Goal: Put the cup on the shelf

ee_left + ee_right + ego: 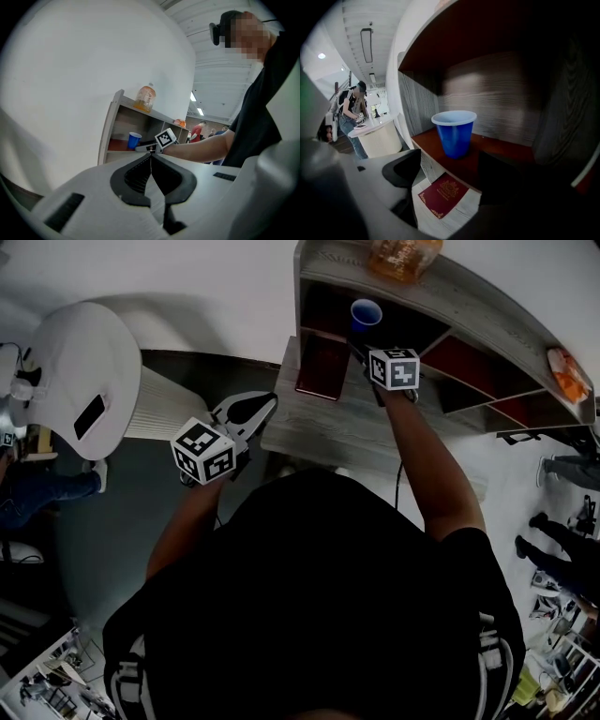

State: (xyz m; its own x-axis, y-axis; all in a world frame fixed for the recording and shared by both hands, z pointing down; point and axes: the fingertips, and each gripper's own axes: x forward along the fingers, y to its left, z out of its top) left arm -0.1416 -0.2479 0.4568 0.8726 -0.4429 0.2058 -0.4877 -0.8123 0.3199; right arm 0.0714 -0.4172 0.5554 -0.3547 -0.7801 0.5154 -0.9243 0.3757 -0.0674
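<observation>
A blue cup stands upright in the left compartment of the grey shelf, on its red-brown board. In the right gripper view the cup sits just beyond my right gripper, whose jaws stand open and apart from it, with nothing between them. From the head view, my right gripper reaches up to the compartment's mouth. My left gripper is held back to the left of the shelf, its jaws pressed together and empty. Its camera also catches the cup and the right gripper.
A dark red booklet lies on the lower board under the cup's shelf. An orange bottle stands on the shelf top, with an orange object at its right end. A round white table carrying a phone stands left. People stand at right.
</observation>
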